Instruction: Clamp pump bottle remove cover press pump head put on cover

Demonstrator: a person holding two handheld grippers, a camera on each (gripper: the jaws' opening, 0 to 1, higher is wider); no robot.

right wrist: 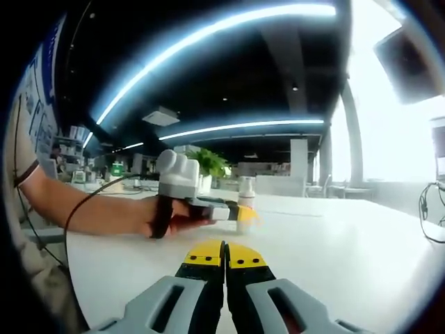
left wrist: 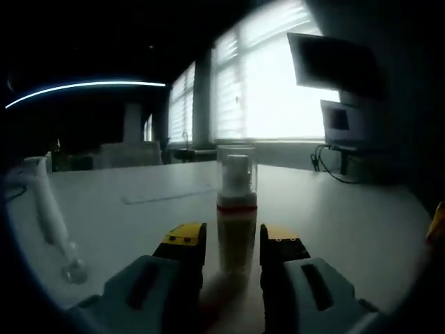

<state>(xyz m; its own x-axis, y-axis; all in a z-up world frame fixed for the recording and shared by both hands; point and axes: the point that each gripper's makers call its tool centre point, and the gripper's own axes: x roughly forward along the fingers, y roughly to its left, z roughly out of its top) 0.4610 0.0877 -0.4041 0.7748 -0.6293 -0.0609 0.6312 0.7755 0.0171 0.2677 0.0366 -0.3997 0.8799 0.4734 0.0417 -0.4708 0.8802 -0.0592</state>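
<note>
The pump bottle (left wrist: 236, 229) stands upright on the white table (left wrist: 348, 216), its white pump head under a clear cover (left wrist: 236, 172) above a red collar. My left gripper (left wrist: 233, 243) is open, one yellow-tipped jaw on each side of the bottle's lower body. A thin gap shows on the left side, and the right jaw is almost touching. From the right gripper view, a person's hand holds the left gripper (right wrist: 240, 212) around the bottle (right wrist: 245, 202) further along the table. My right gripper (right wrist: 224, 256) is shut and holds nothing, low over the near table.
A clear slim object (left wrist: 50, 212) lies on the table at the left, and a thin strip (left wrist: 167, 197) lies behind the bottle. Monitors (left wrist: 337, 69) and cables (left wrist: 334, 167) stand at the right by bright windows. A person's forearm (right wrist: 83, 205) reaches in from the left.
</note>
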